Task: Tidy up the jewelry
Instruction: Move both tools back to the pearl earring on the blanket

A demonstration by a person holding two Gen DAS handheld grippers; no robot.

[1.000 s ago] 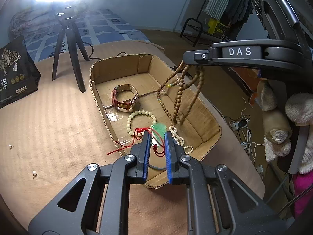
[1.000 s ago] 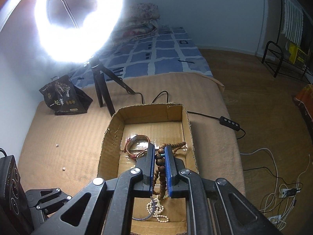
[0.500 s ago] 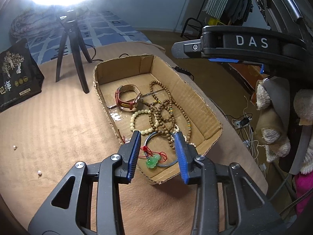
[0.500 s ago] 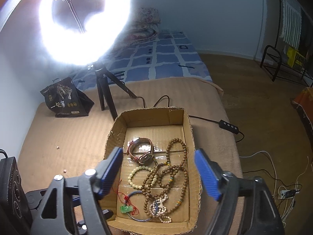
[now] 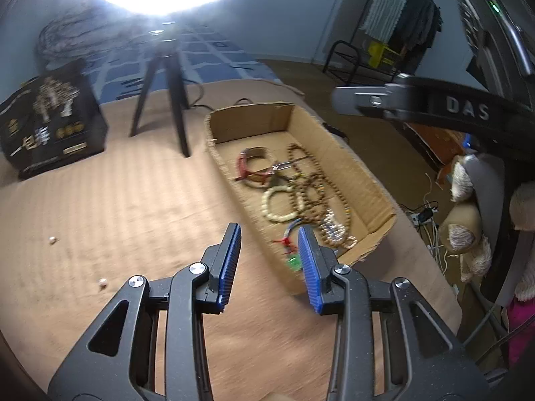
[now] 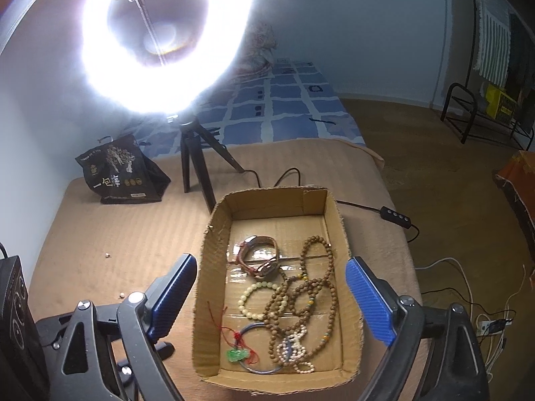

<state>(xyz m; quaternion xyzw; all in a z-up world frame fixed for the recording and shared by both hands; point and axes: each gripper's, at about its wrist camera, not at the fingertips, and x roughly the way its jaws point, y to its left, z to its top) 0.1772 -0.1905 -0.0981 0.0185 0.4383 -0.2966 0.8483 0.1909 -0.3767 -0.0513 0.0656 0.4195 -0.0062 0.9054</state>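
A cardboard box [image 6: 214, 234] on the brown cover holds the jewelry. A red-strapped watch [image 6: 257, 255] lies toward the far end. Below it are a cream bead bracelet [image 6: 259, 300] and a long brown wooden bead necklace [image 6: 321, 287]. At the near end lie a green pendant on red cord [image 6: 237, 354] and a small pearl strand [image 6: 294, 351]. My right gripper [image 6: 271, 262] hovers above the box, its jaws opening wide with nothing held. My left gripper [image 5: 269, 234] stands open and empty over the cover by the box's [image 5: 334, 140] near left corner, next to the pendant [image 5: 294, 262].
A ring light on a black tripod [image 6: 197, 153] stands behind the box, with a black bag [image 6: 120, 173] to its left. Loose beads [image 5: 51, 240] lie on the cover. A cable with a switch [image 6: 394, 215] runs past the box's right side.
Both grippers opened. The wooden beads dropped from the right one and the pendant from the left one into the box. Both pulled back, and the left one shifted left of the box.
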